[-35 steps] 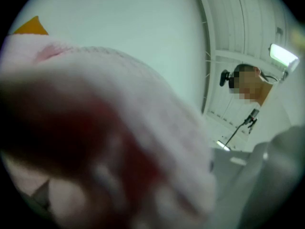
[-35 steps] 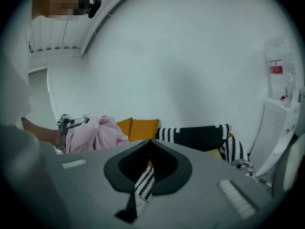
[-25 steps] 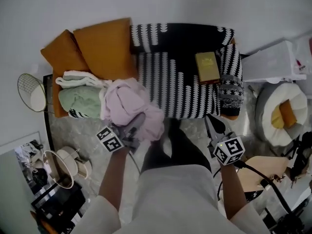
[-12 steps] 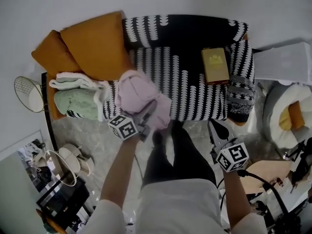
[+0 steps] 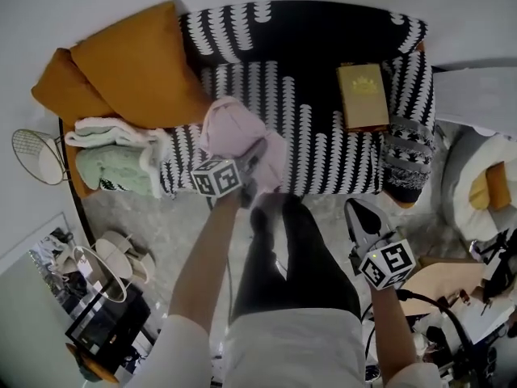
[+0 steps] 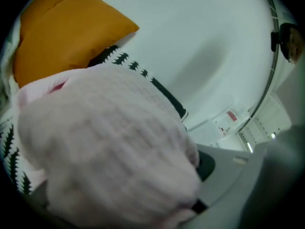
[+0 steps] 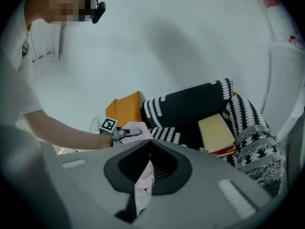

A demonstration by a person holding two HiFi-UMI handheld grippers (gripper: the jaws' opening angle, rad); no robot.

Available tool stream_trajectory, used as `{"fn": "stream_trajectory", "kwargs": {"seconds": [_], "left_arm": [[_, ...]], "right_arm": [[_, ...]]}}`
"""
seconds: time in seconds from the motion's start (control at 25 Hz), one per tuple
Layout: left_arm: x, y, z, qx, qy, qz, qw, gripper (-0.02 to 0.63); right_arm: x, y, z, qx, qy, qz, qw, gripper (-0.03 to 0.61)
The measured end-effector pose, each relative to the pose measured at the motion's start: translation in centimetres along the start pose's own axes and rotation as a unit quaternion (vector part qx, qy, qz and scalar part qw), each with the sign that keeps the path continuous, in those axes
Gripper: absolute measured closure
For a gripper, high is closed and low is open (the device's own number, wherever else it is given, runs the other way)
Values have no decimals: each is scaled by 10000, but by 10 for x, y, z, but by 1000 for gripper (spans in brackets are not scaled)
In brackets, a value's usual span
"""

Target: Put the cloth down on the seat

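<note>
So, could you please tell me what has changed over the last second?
The left tool carried the pink cloth from the front edge of the seat farther onto it; its jaws are now opening with the cloth between them. The right tool stayed low and shut, and the book and orange cushions stayed put.

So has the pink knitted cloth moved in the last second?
Yes. The pink knitted cloth has gone right, away from the folded green blanket it adjoined, further onto the black-and-white patterned sofa seat.
</note>
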State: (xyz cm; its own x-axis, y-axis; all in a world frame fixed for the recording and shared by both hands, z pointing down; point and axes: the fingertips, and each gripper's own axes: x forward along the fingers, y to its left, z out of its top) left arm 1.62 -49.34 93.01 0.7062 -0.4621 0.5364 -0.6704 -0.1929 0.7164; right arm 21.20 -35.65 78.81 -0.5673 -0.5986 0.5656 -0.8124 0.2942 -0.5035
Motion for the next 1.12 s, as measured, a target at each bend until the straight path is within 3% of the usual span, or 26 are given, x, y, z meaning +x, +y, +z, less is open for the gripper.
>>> {"fn": "stream_trajectory", "kwargs": {"seconds": [0.4, 0.6, 0.72, 0.92, 1.12], "left_arm": [[46, 35, -27, -178, 480, 150, 9986, 342], [57, 48, -40, -146, 721, 390, 9965, 109], [40, 39, -39, -14, 671, 458, 9967, 100], [3, -3, -32, 184, 681, 245, 9972, 106], [-46, -58, -22, 442, 598, -133, 9971, 172]], "right_arm": [[18, -16, -30, 165, 149, 9, 9998, 574], [26, -20, -45, 258, 221, 23, 9994, 574], [24, -13, -40, 226, 163, 94, 9996, 574], [12, 12, -11, 76, 8, 133, 9999, 575], [-12, 46, 11, -111, -154, 76, 9998, 574]]}}
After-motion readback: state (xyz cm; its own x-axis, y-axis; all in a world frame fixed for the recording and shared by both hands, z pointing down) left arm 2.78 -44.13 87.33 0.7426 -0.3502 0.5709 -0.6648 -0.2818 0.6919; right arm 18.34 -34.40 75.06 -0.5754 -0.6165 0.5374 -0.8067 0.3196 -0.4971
